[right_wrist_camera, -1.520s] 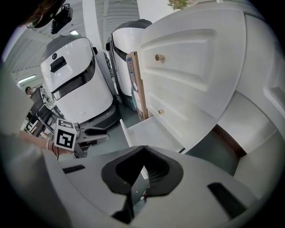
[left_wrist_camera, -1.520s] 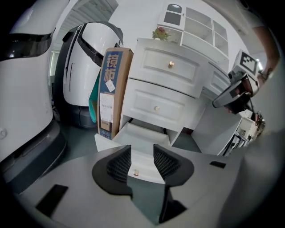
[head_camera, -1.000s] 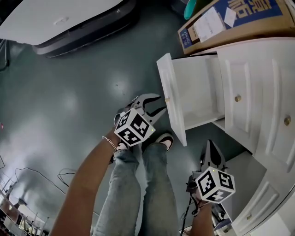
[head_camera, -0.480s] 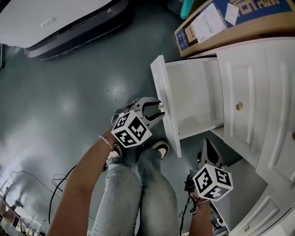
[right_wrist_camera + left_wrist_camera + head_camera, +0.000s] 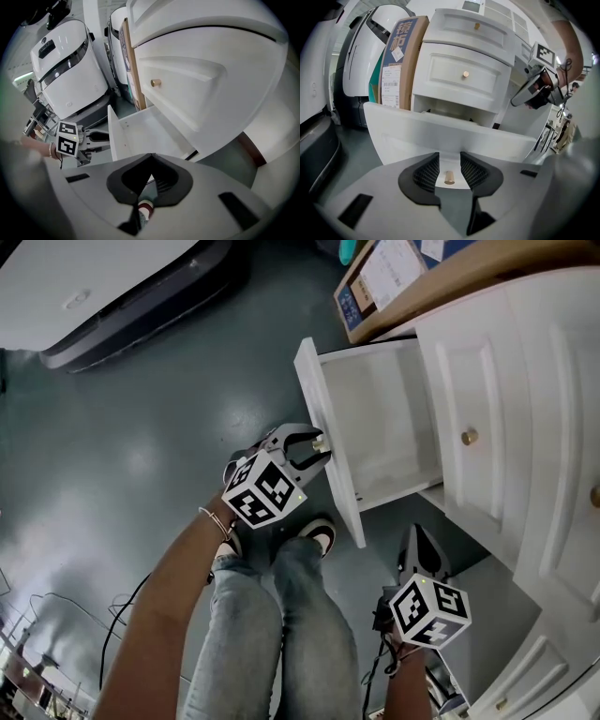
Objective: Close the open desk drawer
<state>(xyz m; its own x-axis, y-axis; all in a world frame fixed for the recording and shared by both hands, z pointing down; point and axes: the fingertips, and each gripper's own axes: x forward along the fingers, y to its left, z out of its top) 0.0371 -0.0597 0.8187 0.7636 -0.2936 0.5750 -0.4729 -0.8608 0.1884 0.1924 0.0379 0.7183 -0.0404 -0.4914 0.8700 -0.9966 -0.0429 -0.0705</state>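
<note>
I have the left gripper (image 5: 317,444) at the front panel of the open drawer (image 5: 380,418). Its jaws stand fairly wide on either side of the small brass knob (image 5: 449,177) without pressing on it, and they have just been closing. The right gripper (image 5: 413,538) hangs lower, near the drawer's bottom corner, with its jaws together and nothing in them. The drawer is pulled well out of the white bench (image 5: 525,381).

Hazards, as I judge them:
- If the jaws close off-centre, the knob may slip out when I push.
- A push that is not in line with the drawer's travel may twist the drawer and jam it.
- The right gripper is close enough to foul the drawer's lower edge.

Containers: the drawer shows only bare white inside. The cardboard box (image 5: 375,282) beside the bench is shut, so its contents are unseen.
</note>
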